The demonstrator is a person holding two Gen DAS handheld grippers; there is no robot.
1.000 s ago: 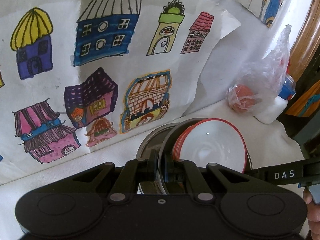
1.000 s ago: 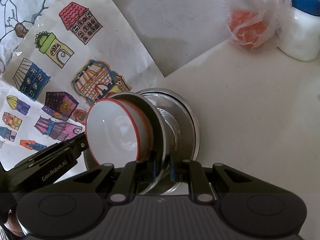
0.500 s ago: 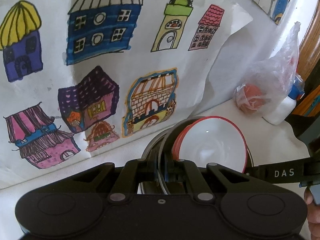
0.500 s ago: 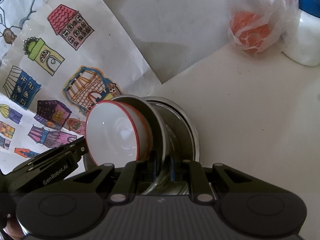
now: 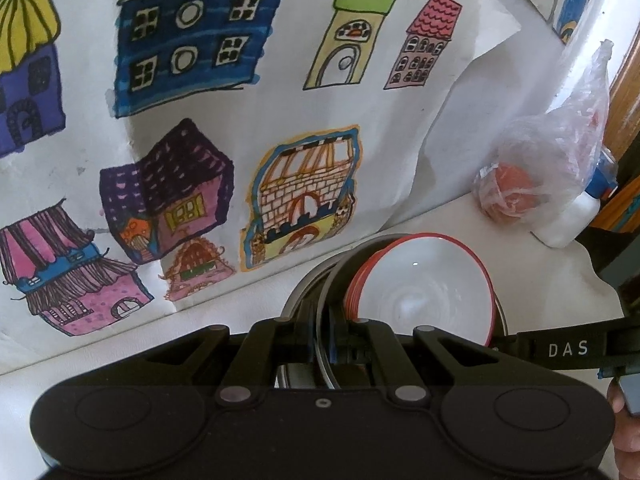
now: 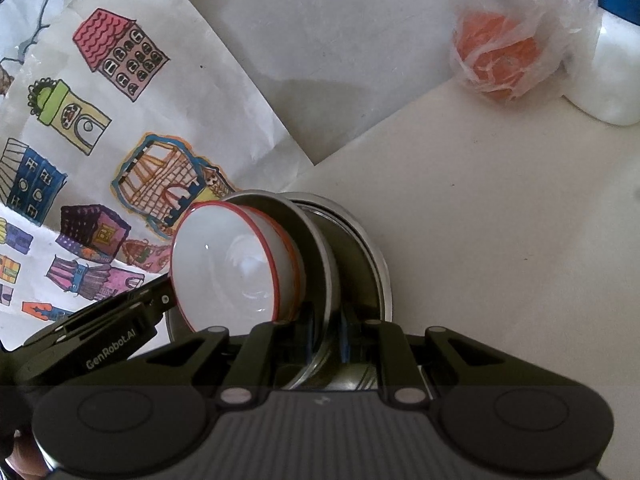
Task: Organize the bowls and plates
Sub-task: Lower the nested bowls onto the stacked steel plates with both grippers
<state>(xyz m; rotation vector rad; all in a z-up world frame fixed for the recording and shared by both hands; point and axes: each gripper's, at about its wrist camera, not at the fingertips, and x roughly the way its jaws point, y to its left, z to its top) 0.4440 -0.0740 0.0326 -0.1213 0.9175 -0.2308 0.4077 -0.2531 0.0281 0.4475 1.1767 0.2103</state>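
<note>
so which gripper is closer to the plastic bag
Right. The right gripper grips the steel plate on the side facing the plastic bag; the left gripper holds the far side.

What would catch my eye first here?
Probably the white bowl with a red rim, stacked in a steel plate that both black grippers pinch by the edge, tilted above another steel plate. Behind hangs a bright drawing of colourful houses; an orange thing in a plastic bag sits far right.
</note>
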